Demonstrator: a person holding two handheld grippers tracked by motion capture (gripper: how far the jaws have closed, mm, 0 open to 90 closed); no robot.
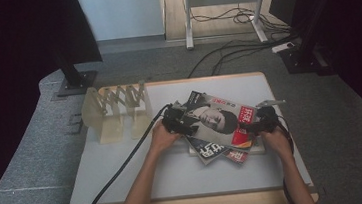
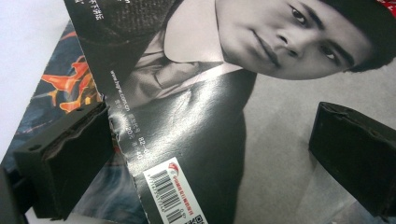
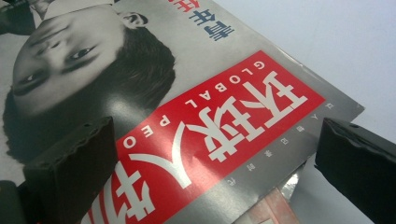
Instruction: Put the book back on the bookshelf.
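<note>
High view shows the top magazine (image 1: pixel 219 120) lying skewed on the stack at the table's (image 1: pixel 124 162) right half, its long axis running between the left gripper (image 1: pixel 180 121) and right gripper (image 1: pixel 257 123), both spread open over opposite ends, apparently not yet gripping.

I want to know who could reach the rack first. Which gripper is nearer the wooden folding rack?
Left. The left gripper is at the top magazine's left edge, nearer the wooden folding rack; the right gripper is at its far right edge.
</note>
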